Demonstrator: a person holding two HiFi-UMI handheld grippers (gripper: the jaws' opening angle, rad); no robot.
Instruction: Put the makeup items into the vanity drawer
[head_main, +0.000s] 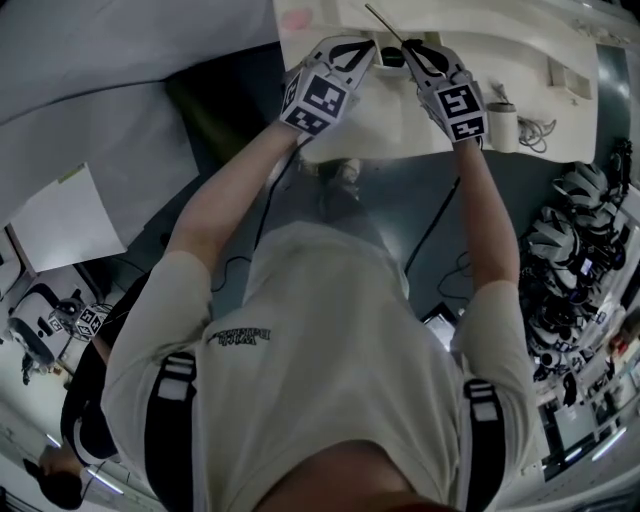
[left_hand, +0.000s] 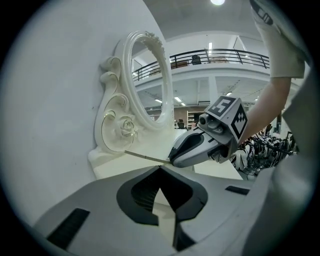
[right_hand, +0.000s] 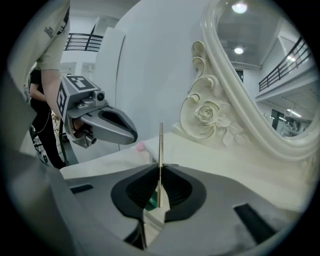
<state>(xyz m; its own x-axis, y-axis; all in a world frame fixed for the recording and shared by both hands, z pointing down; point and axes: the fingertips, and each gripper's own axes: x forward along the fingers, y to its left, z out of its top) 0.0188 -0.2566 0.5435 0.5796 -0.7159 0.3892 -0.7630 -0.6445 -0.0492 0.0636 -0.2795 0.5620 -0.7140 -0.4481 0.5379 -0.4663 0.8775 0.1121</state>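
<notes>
A thin stick (right_hand: 161, 150), likely a makeup pencil or brush handle, is pinched upright in the right claw (head_main: 410, 47), whose jaws are clamped on it. It is held above the vanity surface (head_main: 520, 50), near the mirror (right_hand: 250, 75). In the head view a pink item (head_main: 297, 18) lies at the stick's 9 o'clock. The left claw (head_main: 366, 50), at 8 o'clock, has its tips together on nothing. No open drawer shows, so the task looks barely begun, with nothing seen stowed.
</notes>
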